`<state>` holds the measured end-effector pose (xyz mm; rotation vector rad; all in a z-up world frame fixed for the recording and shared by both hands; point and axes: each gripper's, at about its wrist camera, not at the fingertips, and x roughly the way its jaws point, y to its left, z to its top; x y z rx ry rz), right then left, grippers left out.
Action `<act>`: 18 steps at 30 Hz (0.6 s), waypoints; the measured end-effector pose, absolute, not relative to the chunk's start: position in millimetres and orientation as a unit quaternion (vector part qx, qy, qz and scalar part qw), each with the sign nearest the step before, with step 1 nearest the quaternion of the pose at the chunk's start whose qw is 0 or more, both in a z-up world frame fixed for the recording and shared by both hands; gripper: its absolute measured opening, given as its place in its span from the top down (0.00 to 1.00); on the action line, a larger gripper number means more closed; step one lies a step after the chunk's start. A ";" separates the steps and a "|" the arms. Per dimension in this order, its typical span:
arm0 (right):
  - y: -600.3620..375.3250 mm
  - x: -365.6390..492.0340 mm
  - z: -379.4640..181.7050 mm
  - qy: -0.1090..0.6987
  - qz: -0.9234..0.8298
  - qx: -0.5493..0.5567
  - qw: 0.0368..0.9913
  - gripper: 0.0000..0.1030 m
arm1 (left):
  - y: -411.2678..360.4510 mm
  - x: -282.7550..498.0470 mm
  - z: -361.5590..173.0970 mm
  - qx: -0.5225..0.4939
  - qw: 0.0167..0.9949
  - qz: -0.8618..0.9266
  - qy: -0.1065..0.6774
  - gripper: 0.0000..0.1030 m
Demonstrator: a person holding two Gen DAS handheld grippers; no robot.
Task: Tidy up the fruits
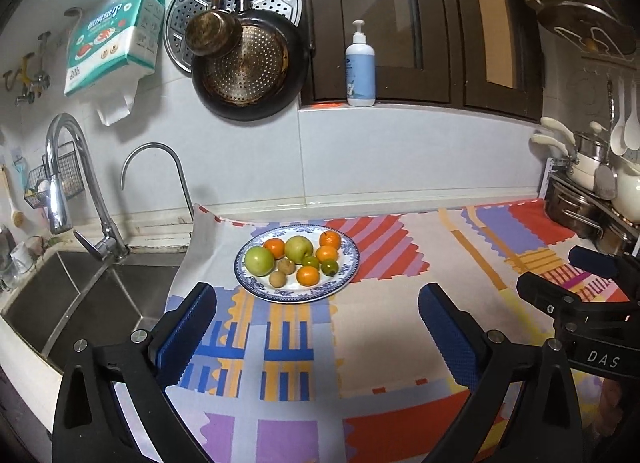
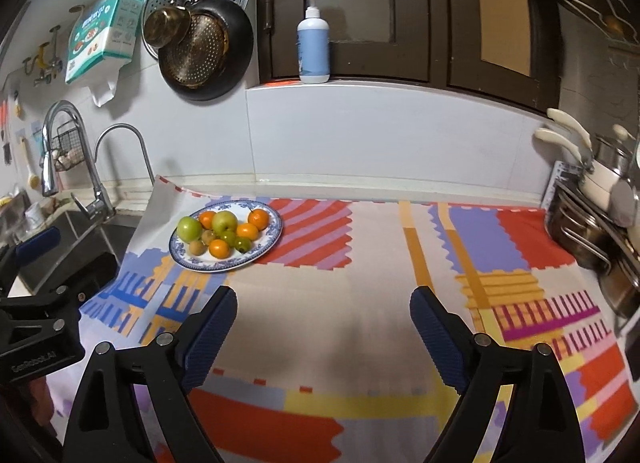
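Observation:
A blue-and-white plate [image 1: 344,263] [image 2: 272,239] sits on the patterned cloth near the sink. It holds two green apples [image 1: 259,261] [image 2: 189,228], several oranges [image 1: 307,276] [image 2: 219,248], small green citrus [image 1: 329,267] and two brown round fruits [image 1: 277,279]. My left gripper [image 1: 318,327] is open and empty, hovering in front of the plate. My right gripper [image 2: 322,323] is open and empty, above the cloth to the right of the plate. The right gripper also shows at the right edge of the left wrist view [image 1: 560,283].
A steel sink [image 1: 72,299] with two faucets [image 1: 64,183] lies left of the cloth. Pans [image 1: 248,63] and a tissue pack [image 1: 116,39] hang on the wall. A soap bottle [image 1: 360,67] stands on the sill. A rack of pots [image 2: 600,231] stands at the right.

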<state>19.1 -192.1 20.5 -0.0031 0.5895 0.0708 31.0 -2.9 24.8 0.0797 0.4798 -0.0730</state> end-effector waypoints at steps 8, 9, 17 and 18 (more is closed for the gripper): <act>-199.7 1.4 24.7 0.284 0.036 0.011 0.958 0.14 | -6.7 16.4 25.4 0.030 0.969 -0.048 0.240 0.00; -199.9 0.4 25.1 0.284 0.035 0.010 0.958 0.14 | -6.6 15.1 25.4 0.030 0.969 -0.048 0.240 0.00; -200.8 -6.2 24.6 0.285 0.037 0.009 0.958 0.14 | -7.2 8.2 27.9 0.031 0.970 -0.053 0.236 0.00; -201.2 -6.8 24.9 0.285 0.038 0.009 0.958 0.14 | -7.6 7.6 28.4 0.031 0.970 -0.053 0.235 0.00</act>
